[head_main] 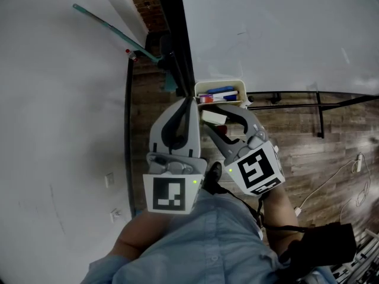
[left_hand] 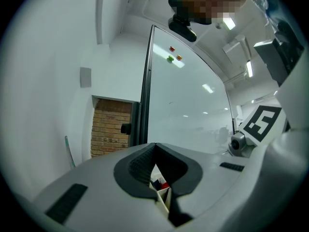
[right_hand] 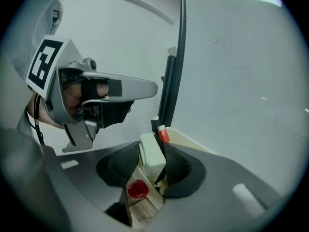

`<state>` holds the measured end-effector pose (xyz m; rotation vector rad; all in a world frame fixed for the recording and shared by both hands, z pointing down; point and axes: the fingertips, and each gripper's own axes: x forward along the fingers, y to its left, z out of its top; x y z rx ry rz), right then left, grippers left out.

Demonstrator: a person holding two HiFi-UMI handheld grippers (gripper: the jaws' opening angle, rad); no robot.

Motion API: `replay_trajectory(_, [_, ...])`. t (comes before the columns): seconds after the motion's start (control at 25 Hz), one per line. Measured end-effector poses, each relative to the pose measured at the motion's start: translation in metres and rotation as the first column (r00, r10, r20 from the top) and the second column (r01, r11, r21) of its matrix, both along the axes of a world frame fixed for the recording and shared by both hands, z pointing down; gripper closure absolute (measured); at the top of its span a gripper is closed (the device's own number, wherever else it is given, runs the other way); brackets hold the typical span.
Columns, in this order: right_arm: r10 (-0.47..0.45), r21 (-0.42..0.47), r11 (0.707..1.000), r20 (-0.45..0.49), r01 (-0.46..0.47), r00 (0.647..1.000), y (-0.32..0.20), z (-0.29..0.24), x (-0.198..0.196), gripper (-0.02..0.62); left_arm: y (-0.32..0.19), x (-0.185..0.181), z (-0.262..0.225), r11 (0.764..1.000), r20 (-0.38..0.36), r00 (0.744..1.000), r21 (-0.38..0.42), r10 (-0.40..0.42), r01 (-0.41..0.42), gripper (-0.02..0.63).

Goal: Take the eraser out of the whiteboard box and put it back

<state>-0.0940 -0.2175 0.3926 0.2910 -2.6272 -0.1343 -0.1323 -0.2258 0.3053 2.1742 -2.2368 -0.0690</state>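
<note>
Box edge: whiteboard box (head_main: pixel 220 86), a cream tray with rounded corners, sits at the foot of the whiteboard (head_main: pixel 284 34), just beside the black frame post (head_main: pixel 175 34); near rim faces both tools.
Open room: bare glossy board above the box; wooden floor (head_main: pixel 331 152) below and to the right; plain wall (head_main: pixel 59 70) left of the post; the two tools crowd the box's near side, close beside each other.
Eraser: eraser (right_hand: pixel 151 157), a white block with softened corners, stands on end at the box's near rim; touching the rim or clear of it, cannot tell.
Right tongs: right tongs (head_main: pixel 217 118) pinch the eraser between dark ribbed pads.
Left tongs: left tongs (head_main: pixel 189 104) pressed together at the tips, nothing between them, by the box's post-side end.
Contents: markers (head_main: pixel 220 93), blue and red, lie in the box.
Textures: smooth grey shells on both tools; rough brick (head_main: pixel 145 2) behind the post.
</note>
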Motion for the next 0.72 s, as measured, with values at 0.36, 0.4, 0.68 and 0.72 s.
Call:
replay_trajectory(0.36, [0.025,0.011,1.0,0.093,-0.026,0.995,0.002,-0.032,0.013,0.449,0.015,0.009,-0.019,0.999,0.037,0.999,0.035,-0.014,0.013,0.601])
replay_trajectory(0.4, [0.026,0.014,1.0,0.105,-0.027,0.994,0.003,-0.036,0.014,0.451,0.017,0.011,-0.021,0.999,0.042,0.999,0.035,-0.014,0.013,0.601])
replay_trajectory(0.68, [0.043,0.021,0.999,0.197,-0.048,0.979,0.012,-0.066,0.031,0.457,0.031,0.023,-0.036,0.998,0.074,0.997,0.066,-0.023,0.018,0.601])
replay_trajectory(0.72, [0.047,0.023,0.998,0.207,-0.053,0.977,0.013,-0.069,0.034,0.457,0.033,0.025,-0.038,0.997,0.076,0.997,0.073,-0.025,0.019,0.601])
